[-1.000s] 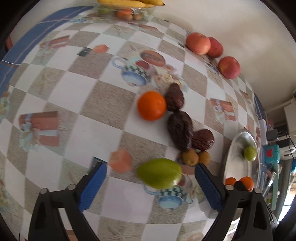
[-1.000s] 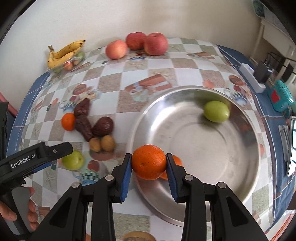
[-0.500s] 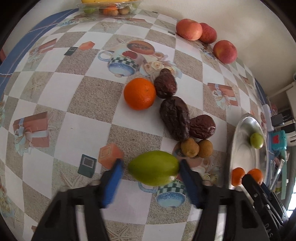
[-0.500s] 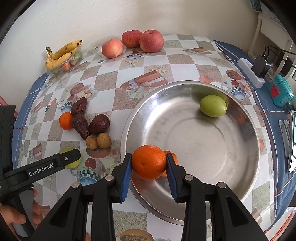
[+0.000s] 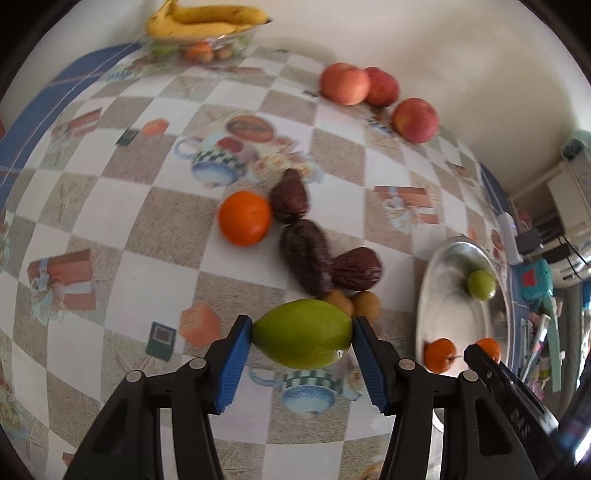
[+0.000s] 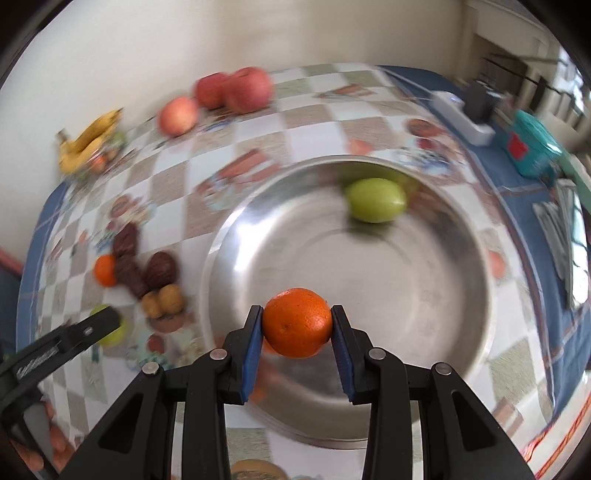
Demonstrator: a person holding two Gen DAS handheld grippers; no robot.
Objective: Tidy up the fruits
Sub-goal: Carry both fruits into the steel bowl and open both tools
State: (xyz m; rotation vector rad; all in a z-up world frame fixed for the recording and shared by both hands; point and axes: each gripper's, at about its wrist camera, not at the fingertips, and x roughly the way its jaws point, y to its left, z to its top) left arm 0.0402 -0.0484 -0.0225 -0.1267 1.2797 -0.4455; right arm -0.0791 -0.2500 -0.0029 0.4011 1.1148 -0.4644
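Observation:
My left gripper (image 5: 302, 345) is shut on a green fruit (image 5: 302, 333), which looks raised off the checked tablecloth. Beyond it lie an orange (image 5: 244, 218), three dark wrinkled fruits (image 5: 304, 254) and two small brown fruits (image 5: 365, 304). My right gripper (image 6: 297, 330) is shut on an orange (image 6: 297, 322) and holds it over the near side of the steel bowl (image 6: 469, 295). Another green fruit (image 6: 376, 199) rests at the bowl's far side. A second orange peeks out just behind and below the held one.
Three red apples (image 5: 369, 92) line the wall, and bananas (image 5: 207, 20) lie on a clear tub at the far left corner. A white power strip (image 6: 461, 114) and a teal box (image 6: 532, 147) sit right of the bowl. A hand (image 6: 40, 450) holds the left gripper.
My left gripper has gone from open around the green fruit to shut on it and has lifted it. The right gripper has carried its orange further in over the bowl.

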